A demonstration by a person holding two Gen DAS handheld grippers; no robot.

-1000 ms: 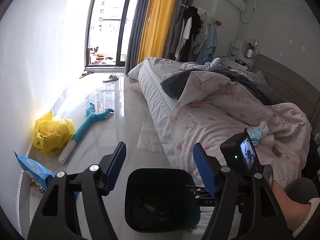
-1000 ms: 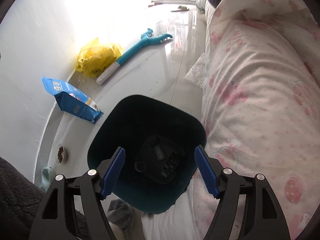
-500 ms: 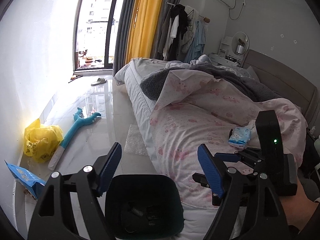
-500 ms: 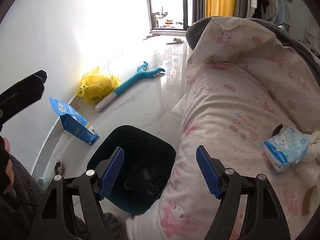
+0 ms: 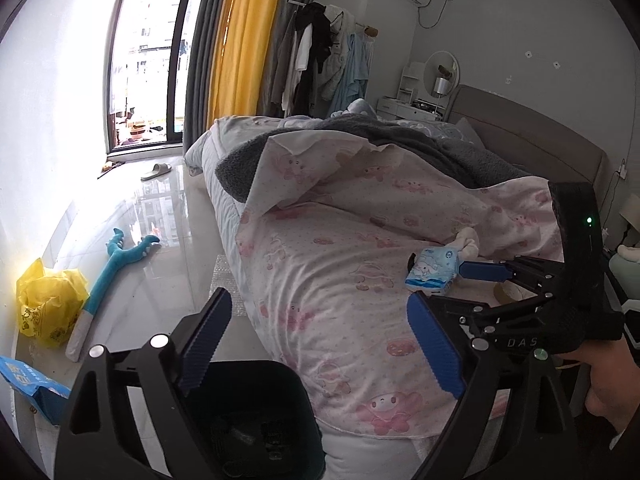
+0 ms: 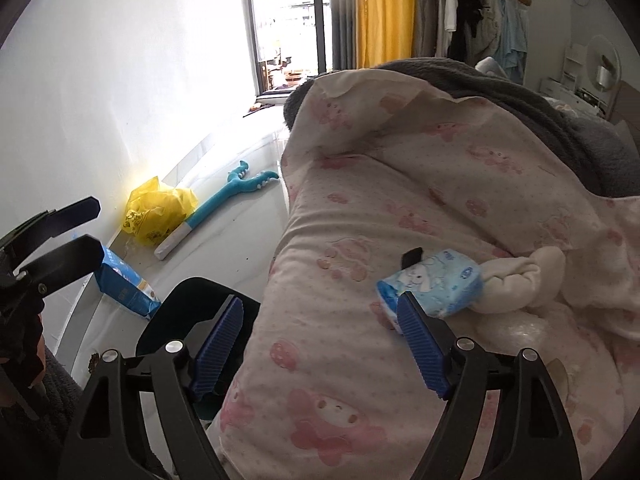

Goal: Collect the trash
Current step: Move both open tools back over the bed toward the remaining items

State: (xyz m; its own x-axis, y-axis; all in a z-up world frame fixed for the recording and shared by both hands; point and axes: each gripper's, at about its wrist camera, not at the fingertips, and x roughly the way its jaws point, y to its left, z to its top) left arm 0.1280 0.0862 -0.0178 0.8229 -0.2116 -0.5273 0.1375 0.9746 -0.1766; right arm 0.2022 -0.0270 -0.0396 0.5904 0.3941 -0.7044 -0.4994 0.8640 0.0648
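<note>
left wrist view: the left hand-held gripper (image 5: 320, 344) is spread wide with nothing between its blue fingers (image 5: 206, 338), above a dark bin (image 5: 256, 420) on the floor beside the bed (image 5: 320, 280). on the pink quilt lies a light blue tissue pack (image 5: 432, 274); the right hand-held gripper (image 5: 448, 286) reaches it from the right, one blue finger touching the pack's edge. right wrist view: the right hand-held gripper (image 6: 320, 344) is also wide and empty, the tissue pack (image 6: 434, 286) just past its right finger (image 6: 422, 342), next to a white sock (image 6: 520, 284). by the wall lie a yellow bag (image 6: 156, 214), a blue packet (image 6: 124, 284) and a teal toy (image 6: 224, 204)
</note>
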